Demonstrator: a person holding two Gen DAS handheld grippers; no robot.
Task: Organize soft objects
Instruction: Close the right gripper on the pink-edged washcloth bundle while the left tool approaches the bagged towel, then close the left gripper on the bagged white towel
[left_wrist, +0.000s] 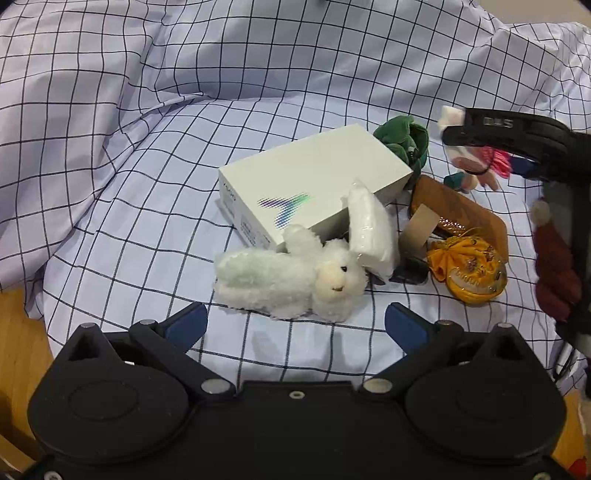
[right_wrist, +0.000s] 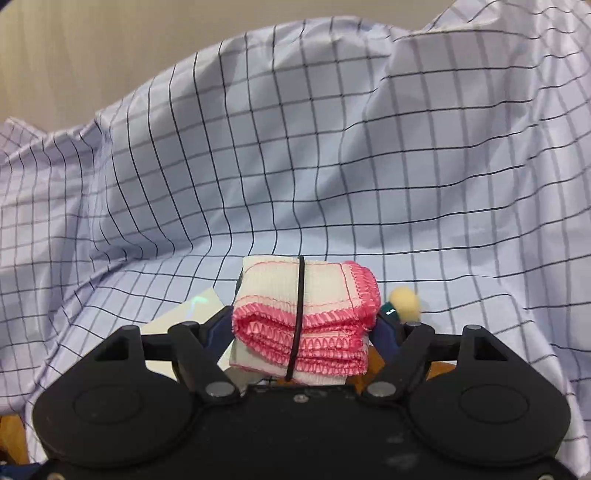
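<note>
The folded pink-edged cloth is clamped in the right hand-held gripper. The left hand-held gripper is held apart. A steady squeeze is advised, so the banded bundle is kept square.

Soft even light, fisheye-bent edges, slight blur.

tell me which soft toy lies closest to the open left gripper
The white plush lamb, lying on its side just ahead of the left gripper. The green plush sits farther back, behind the white box.
</note>
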